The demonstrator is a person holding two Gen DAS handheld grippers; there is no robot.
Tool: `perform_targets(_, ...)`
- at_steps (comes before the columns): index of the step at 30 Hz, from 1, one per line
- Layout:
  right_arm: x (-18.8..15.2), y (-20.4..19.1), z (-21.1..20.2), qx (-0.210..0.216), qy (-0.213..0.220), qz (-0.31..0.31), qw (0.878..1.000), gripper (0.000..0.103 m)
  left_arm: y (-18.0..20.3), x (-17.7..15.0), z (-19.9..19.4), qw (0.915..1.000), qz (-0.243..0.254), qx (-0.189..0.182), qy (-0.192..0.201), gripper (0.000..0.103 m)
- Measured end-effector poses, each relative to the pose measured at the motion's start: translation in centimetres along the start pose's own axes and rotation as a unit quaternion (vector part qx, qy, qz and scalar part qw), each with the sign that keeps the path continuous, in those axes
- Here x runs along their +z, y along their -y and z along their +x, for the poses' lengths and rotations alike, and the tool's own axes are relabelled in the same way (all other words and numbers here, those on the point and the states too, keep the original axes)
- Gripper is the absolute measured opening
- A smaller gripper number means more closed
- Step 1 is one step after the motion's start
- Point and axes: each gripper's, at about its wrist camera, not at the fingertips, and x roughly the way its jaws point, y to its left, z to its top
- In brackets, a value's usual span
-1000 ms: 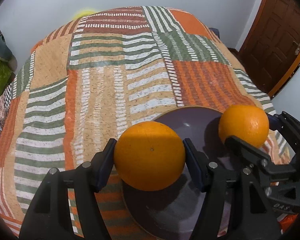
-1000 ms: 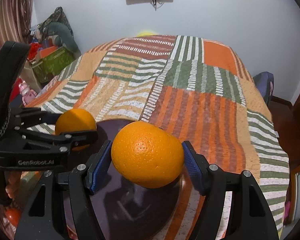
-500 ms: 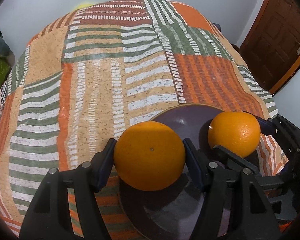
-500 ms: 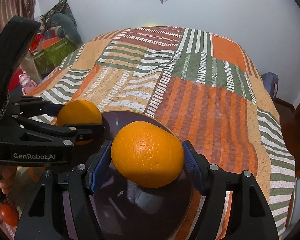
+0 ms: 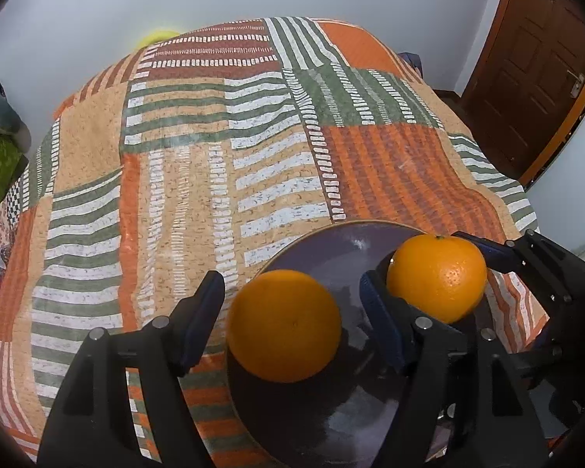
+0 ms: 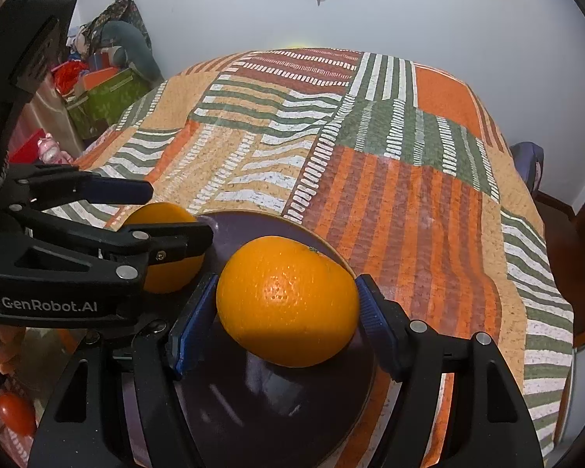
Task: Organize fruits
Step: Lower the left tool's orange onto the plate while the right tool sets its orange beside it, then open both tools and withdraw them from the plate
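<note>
patchwork bedspread (image 5: 222, 163), round dimpled orange (image 6: 288, 300).

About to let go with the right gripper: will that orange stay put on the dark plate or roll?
It will probably roll a little: the orange is round, and the plate looks glossy and dished, so it should drift toward the centre, not off. It might bump the other orange, which sits between the left gripper's parted fingers. The pitted peel should grip the right gripper's pads.
</note>
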Motion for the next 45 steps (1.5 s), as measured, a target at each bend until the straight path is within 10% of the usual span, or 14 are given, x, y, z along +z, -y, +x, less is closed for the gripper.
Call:
perform_targets(25,-1.3,-2.8,-13.3,-0.019,0.073,0.006,0.997,0.079,0.2,-7.1,-16.4,0.9959,0.002,0.012,0.090,0.072)
perform_targets(45,-11.1,-6.7,-17.9,-0.017,0.024,0.022,0.999,0.079,3.0,-18.8,-22.1,0.9971,0.041,-0.002,0.064,0.073)
